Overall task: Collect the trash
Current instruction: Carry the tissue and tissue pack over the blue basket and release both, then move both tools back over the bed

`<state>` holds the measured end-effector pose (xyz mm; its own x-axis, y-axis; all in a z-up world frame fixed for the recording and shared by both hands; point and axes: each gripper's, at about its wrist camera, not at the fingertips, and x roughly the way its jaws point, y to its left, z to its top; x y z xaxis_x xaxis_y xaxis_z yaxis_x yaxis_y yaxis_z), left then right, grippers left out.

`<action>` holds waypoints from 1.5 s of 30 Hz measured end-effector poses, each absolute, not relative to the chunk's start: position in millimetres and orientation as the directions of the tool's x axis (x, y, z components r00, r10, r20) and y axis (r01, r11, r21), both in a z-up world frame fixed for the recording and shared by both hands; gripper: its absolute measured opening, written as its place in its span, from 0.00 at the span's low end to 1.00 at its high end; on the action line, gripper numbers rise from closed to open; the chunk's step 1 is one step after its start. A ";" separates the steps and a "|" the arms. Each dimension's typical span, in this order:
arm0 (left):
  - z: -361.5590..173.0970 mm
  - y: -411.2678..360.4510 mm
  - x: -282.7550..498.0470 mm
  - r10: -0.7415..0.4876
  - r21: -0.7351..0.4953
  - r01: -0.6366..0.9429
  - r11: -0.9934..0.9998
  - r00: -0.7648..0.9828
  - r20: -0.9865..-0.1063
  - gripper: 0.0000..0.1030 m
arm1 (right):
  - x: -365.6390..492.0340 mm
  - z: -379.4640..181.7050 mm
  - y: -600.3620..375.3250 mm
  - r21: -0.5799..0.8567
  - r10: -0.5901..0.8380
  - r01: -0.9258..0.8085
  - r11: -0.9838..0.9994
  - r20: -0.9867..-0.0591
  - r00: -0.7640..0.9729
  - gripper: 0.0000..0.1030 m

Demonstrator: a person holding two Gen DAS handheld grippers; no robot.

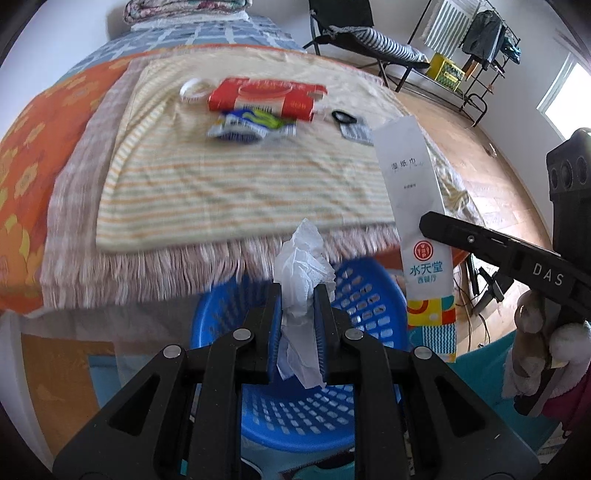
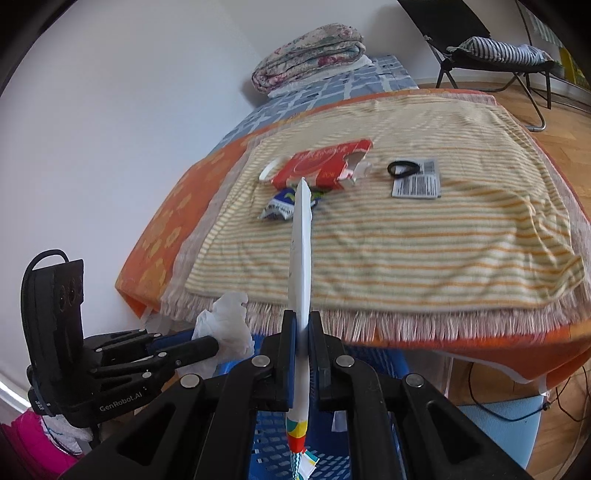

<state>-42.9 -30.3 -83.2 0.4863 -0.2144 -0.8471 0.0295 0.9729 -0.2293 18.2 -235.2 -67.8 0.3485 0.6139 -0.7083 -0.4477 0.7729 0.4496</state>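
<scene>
My left gripper (image 1: 298, 295) is shut on a crumpled white tissue (image 1: 301, 266) and hangs over a blue perforated basket (image 1: 295, 410) on the floor by the bed's edge. My right gripper (image 2: 302, 321) is shut on a long flat white wet-wipe packet (image 2: 301, 236) with a colourful end; the packet (image 1: 417, 206) also shows at the right of the left wrist view, above the basket's right rim. On the striped towel (image 1: 229, 184) lie a red carton (image 1: 264, 98), a blue-and-white wrapper (image 1: 247, 125), a white ring (image 1: 192, 88), a black hair tie (image 1: 343, 117) and a barcode label (image 1: 356, 131).
The towel lies on a fringed cloth over an orange bedspread (image 2: 166, 221). A folded quilt (image 2: 310, 55) sits at the bed's far end. A black folding chair (image 1: 354, 33) and a clothes rack (image 1: 484, 40) stand on the wooden floor beyond. Cables (image 2: 517, 406) trail near the bed.
</scene>
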 end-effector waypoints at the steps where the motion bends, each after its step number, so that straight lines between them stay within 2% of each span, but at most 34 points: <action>1: -86.5 -30.1 -45.6 -0.217 -0.233 0.027 0.972 0.479 -0.850 0.15 | 16.8 -70.0 -234.4 0.449 0.613 -0.447 0.773 -0.711 0.345 0.04; 16: -106.1 -32.6 -60.1 -0.221 -0.236 0.019 0.971 0.434 -0.873 0.15 | 2.8 -88.9 -232.7 0.441 0.593 -0.436 0.784 -0.739 0.320 0.04; 22: -108.7 -33.1 -59.0 -0.227 -0.243 0.016 0.970 0.420 -0.879 0.16 | 3.9 -92.6 -230.6 0.437 0.586 -0.434 0.788 -0.748 0.310 0.09; 24: -109.5 -34.3 -58.5 -0.225 -0.240 0.017 0.971 0.418 -0.880 0.25 | 4.4 -94.9 -230.0 0.440 0.584 -0.431 0.788 -0.754 0.300 0.13; 26: -110.0 -34.7 -58.3 -0.225 -0.242 0.013 0.970 0.417 -0.881 0.40 | 4.8 -97.0 -229.9 0.440 0.580 -0.424 0.792 -0.759 0.296 0.25; 28: -108.9 -34.0 -58.5 -0.218 -0.238 0.005 0.971 0.425 -0.879 0.50 | 5.1 -98.3 -230.7 0.441 0.577 -0.416 0.795 -0.762 0.295 0.31; 30: -108.0 -33.7 -58.0 -0.215 -0.236 0.004 0.972 0.429 -0.877 0.50 | 5.8 -99.0 -231.1 0.435 0.569 -0.411 0.801 -0.767 0.297 0.32; 34: -108.9 -33.0 -56.7 -0.212 -0.235 0.000 0.972 0.427 -0.879 0.50 | 7.6 -99.6 -233.8 0.428 0.556 -0.395 0.813 -0.771 0.309 0.52; 39: -109.7 -32.7 -56.8 -0.207 -0.231 -0.004 0.973 0.423 -0.882 0.51 | 8.7 -97.5 -235.7 0.414 0.543 -0.387 0.824 -0.773 0.329 0.65; 41: -109.8 -31.9 -56.6 -0.203 -0.229 -0.010 0.973 0.424 -0.883 0.58 | 8.6 -96.6 -236.2 0.404 0.534 -0.385 0.830 -0.774 0.340 0.75; 45: -109.1 -29.2 -56.2 -0.183 -0.218 -0.030 0.976 0.436 -0.881 0.66 | 10.1 -94.5 -236.7 0.384 0.516 -0.379 0.842 -0.777 0.360 0.83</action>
<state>-56.2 -29.2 -109.1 0.4357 -0.1835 -0.8812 -0.0300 0.9755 -0.2179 10.1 -236.7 -94.5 0.3603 0.5162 -0.7770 -0.3791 0.8421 0.3836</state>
